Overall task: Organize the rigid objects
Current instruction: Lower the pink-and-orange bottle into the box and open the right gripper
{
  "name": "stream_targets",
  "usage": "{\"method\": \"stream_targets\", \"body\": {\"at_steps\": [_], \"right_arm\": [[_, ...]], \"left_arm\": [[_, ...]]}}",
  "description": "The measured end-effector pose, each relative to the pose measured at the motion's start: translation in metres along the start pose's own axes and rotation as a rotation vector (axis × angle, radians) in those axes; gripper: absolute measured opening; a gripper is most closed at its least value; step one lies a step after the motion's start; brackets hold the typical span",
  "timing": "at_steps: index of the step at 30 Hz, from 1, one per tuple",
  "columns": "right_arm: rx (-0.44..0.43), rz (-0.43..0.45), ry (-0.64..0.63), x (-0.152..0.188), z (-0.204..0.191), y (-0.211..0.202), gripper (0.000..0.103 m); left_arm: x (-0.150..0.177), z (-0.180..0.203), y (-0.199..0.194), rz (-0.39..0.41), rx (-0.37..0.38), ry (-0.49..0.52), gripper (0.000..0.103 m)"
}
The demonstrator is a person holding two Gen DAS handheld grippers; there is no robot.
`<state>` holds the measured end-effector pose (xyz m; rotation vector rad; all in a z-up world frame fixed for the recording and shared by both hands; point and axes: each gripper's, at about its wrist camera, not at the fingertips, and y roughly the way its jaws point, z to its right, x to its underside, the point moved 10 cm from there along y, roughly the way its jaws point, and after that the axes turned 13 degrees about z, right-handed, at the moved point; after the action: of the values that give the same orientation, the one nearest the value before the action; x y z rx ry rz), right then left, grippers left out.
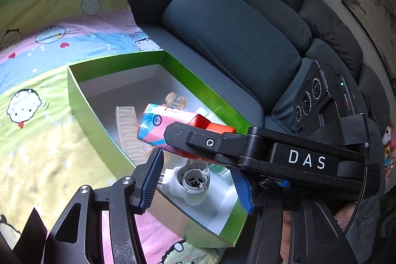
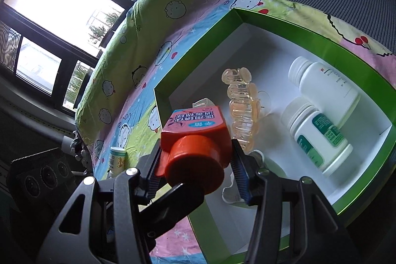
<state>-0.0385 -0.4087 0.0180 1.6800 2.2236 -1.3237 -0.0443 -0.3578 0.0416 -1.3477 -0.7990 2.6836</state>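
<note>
A: Progress, left to right?

B: At nine o'clock, outside green box (image 2: 321, 46), on blanket (image 2: 148, 66): small bottle (image 2: 116, 157), not yet stowed. At centre: right gripper (image 2: 195, 155) clamped on pink carton (image 2: 195, 125), orange cap towards camera, poised over box's near corner. Towards three o'clock, already inside: clear claw clip (image 2: 241, 105), two white bottles (image 2: 321, 88).

A: Left gripper?

B: Left gripper (image 1: 198, 186) spread, gripping nothing, above white adapter (image 1: 193, 192) lying inside. Probably past halfway; carton next, then small bottle.

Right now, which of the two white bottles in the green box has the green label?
The smaller bottle, lying nearer the camera, carries the green label. The larger bottle behind it has a mostly plain white label with small print.
</note>
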Motion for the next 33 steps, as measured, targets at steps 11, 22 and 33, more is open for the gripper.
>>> {"method": "stream_targets", "body": {"at_steps": [11,22,33], "right_arm": [[0.162,0.055,-0.039,-0.008,0.021,-0.006,0.055],[0.185,0.12,-0.095,-0.015,0.01,-0.013,0.07],[0.2,0.152,-0.16,-0.011,-0.008,-0.01,0.08]], "left_arm": [[0.007,0.002,-0.012,-0.029,-0.019,0.02,0.057],[-0.002,-0.013,-0.065,0.036,-0.064,0.033,0.066],[-0.005,-0.099,-0.163,0.157,-0.325,-0.036,0.071]]}}
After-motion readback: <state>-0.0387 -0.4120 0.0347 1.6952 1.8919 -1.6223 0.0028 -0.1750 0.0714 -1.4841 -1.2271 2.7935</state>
